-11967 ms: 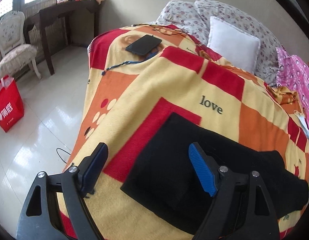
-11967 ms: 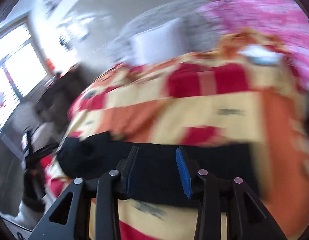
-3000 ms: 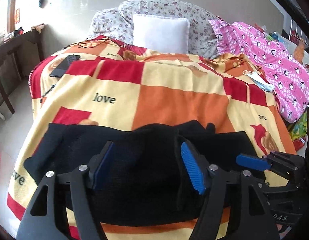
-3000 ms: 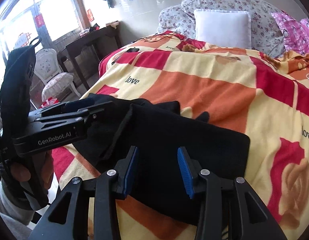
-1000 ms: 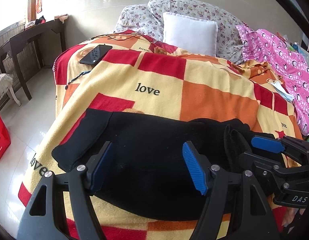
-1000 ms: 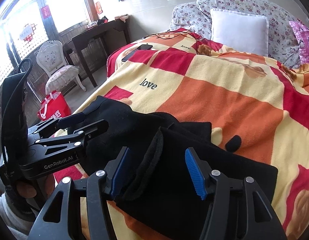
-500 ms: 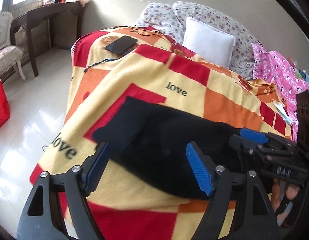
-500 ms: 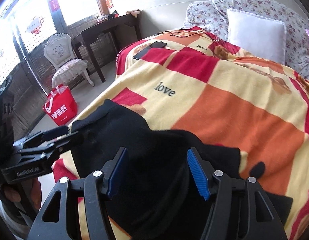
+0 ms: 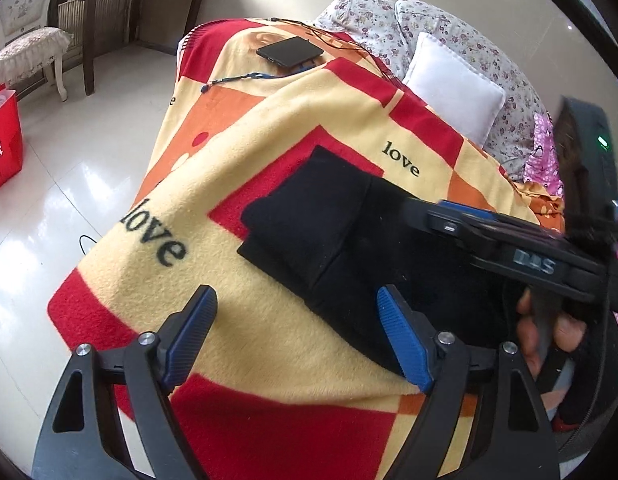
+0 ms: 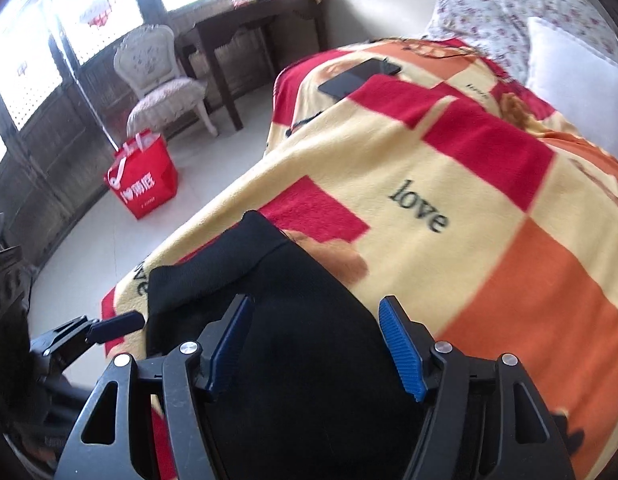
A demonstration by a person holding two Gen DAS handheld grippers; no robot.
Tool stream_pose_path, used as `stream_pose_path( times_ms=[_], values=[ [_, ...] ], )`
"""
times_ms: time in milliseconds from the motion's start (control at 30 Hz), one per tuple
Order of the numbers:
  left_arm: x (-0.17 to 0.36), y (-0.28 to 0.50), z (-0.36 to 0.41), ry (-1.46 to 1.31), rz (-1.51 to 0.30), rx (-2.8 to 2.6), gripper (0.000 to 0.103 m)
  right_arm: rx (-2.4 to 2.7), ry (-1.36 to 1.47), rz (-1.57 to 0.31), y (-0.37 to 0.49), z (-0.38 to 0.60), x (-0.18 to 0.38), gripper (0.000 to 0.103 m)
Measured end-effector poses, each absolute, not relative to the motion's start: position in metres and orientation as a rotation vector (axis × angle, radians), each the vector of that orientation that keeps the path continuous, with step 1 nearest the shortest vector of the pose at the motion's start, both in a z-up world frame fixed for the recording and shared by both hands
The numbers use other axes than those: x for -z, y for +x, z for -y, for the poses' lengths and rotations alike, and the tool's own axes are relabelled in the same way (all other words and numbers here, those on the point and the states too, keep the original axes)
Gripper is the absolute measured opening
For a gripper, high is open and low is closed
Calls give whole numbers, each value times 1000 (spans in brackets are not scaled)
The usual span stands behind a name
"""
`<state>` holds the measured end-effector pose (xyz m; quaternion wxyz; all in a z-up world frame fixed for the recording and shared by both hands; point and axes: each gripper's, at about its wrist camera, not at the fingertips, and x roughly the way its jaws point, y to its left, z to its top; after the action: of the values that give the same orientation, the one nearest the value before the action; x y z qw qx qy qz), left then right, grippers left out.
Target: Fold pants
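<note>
Since half a second ago both claws have swung left: the pants point(image 9: 329, 216) now sit right of centre in the left view, with more blanket point(image 9: 237, 160) and floor showing. The left view alone shows the right claw point(image 9: 465, 210) from the side, reaching over the pants; whether it grips cloth there is unclear. The right view alone shows the chair point(image 10: 161, 88) and the red bag point(image 10: 145, 180). The left claw point(image 9: 297, 332) hangs wide open and empty, pants beyond its right finger. The right claw point(image 10: 317, 340) is also spread wide, the pants lying folded on the bed directly under it.
</note>
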<state>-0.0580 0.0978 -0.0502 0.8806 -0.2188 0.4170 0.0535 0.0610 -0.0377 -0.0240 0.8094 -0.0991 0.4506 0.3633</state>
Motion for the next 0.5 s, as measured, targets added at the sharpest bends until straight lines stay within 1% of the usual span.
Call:
stream_pose_path(
  times_ms=[67,200,233,267,300,367,400,433,467,500],
  values=[
    [52,-56,-99,-464,-866,-112,85,-786,-222,-977,68,27,29,70],
    [52,-50,-100,-477,-853,-111,88,-796,-228,-1018,81,10,42,70],
    [52,-48,-99,-478,-847,-110,88,-805,-214,-1024,84,8,45,70],
    [52,-47,-98,-479,-839,-107,88,-822,-185,-1028,86,7,46,67],
    [53,-46,-98,-477,-834,-107,88,-830,-167,-1025,87,6,47,61],
    [53,-43,-96,-483,-818,-82,86,-846,-129,-1022,90,7,48,29],
    [53,-42,-96,-498,-811,-59,66,-856,-107,-1022,91,8,47,27],
    [53,-41,-97,-522,-813,-37,49,-859,-94,-1014,90,9,45,21],
    [50,-41,-96,-527,-813,-19,34,-870,-81,-1004,89,12,42,17],
    [46,-41,-94,-524,-798,-5,29,-882,-66,-993,87,14,37,16]
  ],
)
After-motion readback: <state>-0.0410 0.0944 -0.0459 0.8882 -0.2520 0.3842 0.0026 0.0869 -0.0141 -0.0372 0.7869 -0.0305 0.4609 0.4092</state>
